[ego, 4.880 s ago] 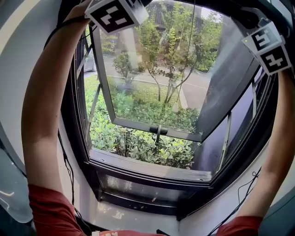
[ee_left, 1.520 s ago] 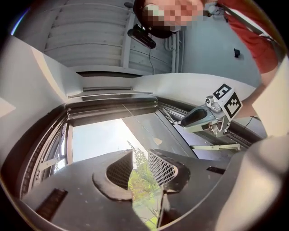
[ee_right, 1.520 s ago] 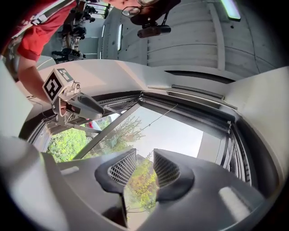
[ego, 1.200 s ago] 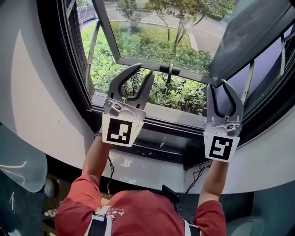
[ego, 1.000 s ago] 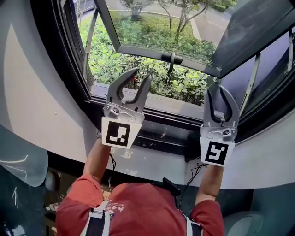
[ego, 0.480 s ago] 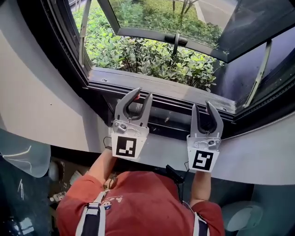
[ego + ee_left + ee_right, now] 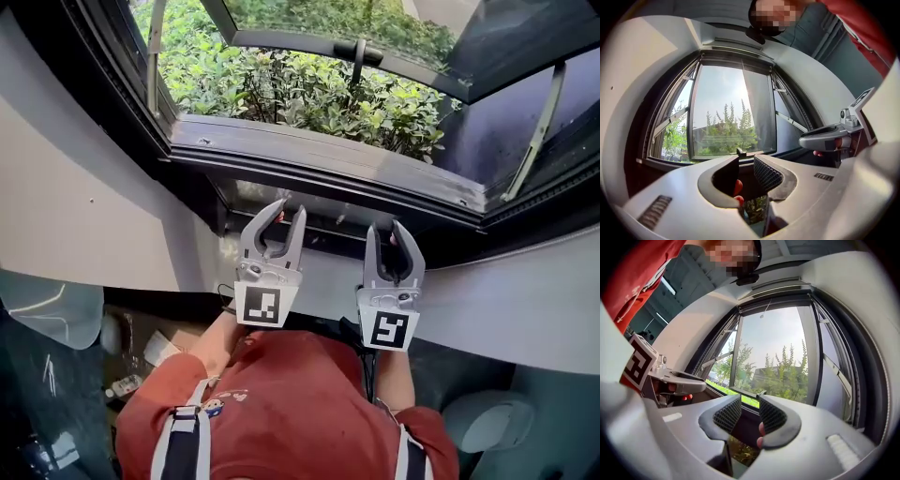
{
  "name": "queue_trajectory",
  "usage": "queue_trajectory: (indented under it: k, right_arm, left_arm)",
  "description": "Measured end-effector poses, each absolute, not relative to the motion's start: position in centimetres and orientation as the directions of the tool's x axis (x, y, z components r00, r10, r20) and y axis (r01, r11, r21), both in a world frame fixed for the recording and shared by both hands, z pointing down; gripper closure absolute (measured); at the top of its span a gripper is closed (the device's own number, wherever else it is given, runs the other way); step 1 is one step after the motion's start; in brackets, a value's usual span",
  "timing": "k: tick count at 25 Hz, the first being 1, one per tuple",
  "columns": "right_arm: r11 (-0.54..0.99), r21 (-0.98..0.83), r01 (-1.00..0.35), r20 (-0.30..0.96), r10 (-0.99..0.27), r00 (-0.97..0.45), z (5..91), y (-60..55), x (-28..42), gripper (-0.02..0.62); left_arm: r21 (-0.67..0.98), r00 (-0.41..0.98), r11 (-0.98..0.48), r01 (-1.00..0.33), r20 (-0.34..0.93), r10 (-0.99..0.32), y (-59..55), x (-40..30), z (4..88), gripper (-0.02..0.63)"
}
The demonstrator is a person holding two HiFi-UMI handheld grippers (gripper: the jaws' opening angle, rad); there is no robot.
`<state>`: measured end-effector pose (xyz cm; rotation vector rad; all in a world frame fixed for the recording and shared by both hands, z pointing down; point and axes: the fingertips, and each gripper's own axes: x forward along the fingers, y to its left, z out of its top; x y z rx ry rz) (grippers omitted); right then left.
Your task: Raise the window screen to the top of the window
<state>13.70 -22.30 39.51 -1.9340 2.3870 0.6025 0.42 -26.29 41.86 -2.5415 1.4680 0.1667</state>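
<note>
The fingers of the left gripper and of the right gripper are held apart with nothing clamped between them, side by side just below the dark window sill, which they are not seen to touch. Beyond the fingers the opening is left uncovered: green shrubs are shown sharp past the sill, and no mesh is drawn across them. The window screen is judged to be gathered at the bar along the top of the frame, high above the fingers, so the raising appears done and little seems left to do. That top bar is given only by the two gripper views, where the whole opening is taken in from below, with the sash handle just past the fingertips and the other gripper off to one side. It is cut off in the head view, where alone the pair is shown level under the sill, above a red shirt
</note>
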Motion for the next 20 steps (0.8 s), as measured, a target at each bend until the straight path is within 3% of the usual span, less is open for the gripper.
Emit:
queue_trajectory:
  k: [6, 20]
  right_arm:
    - [0.191, 0.189, -0.963, -0.148, -0.964, -0.220, 43.8, -21.6, 13.8, 0.469]
    - [0.207, 0.172, -0.963, -0.122, -0.966, -0.229, 44.7, -21.4, 13.6, 0.469]
  left_arm:
    - [-0.119, 0.498, -0.484, -0.867, -0.135, -0.857, -25.6, 0.4, 44.6, 0.514]
    - [-0.106, 0.498, -0.487, -0.867, -0.134, -0.857, -25.4, 0.4, 45.0, 0.514]
